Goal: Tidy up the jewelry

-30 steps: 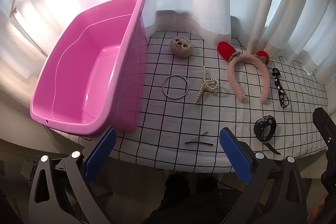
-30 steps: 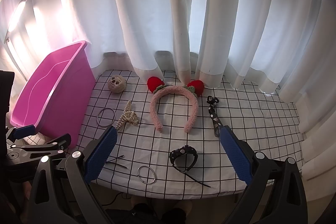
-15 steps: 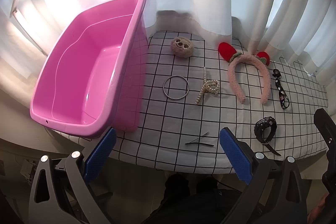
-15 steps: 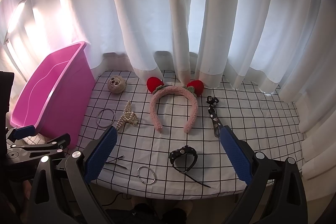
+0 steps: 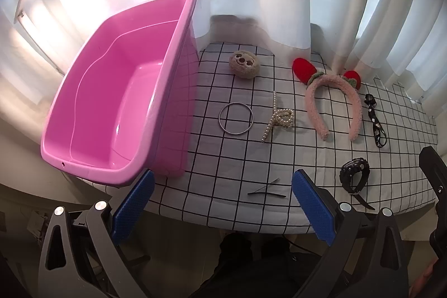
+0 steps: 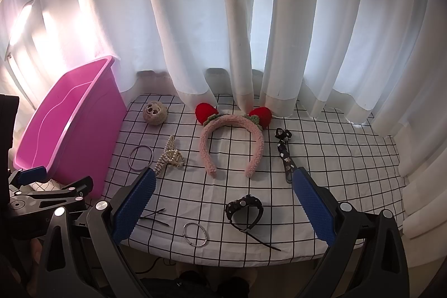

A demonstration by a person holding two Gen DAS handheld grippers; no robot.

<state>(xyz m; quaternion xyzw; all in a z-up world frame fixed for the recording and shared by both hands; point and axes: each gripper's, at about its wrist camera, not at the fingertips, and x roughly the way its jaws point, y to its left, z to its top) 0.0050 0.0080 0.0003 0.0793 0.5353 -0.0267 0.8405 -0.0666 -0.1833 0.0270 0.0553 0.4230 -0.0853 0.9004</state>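
at the far left of the table (image 6: 349, 166), which wears a white cloth with a black grid, we see a pink plastic tub (image 5: 117, 113) standing with nothing in it. just right of its near corner we hold the left hand-held gripper (image 5: 220, 203), its blue-padded fingers spread wide and gripping nothing, poised at the near edge above two thin black hairpins (image 5: 266, 190) lying crossed. beyond them lies a thin silver bangle (image 5: 236, 118), and farther back a round beige knitted ball with a face (image 5: 244, 65). right of the bangle sits a pearl hair clip (image 5: 279, 120). near the front edge we find a second, smaller silver ring (image 6: 195, 234). in the middle lies a fluffy pink headband with two red strawberry ears (image 6: 232, 141), its open ends pointing toward us. nearer to us rests a black studded strap coiled in a loop (image 6: 245, 210), with a thin tail trailing right. we hold the right hand-held gripper (image 6: 223, 205) spread wide too, empty, its fingers framing that strap. right of the headband lies a narrow black patterned ribbon with a bow (image 6: 285, 152), its near end hidden behind the gripper's right finger.
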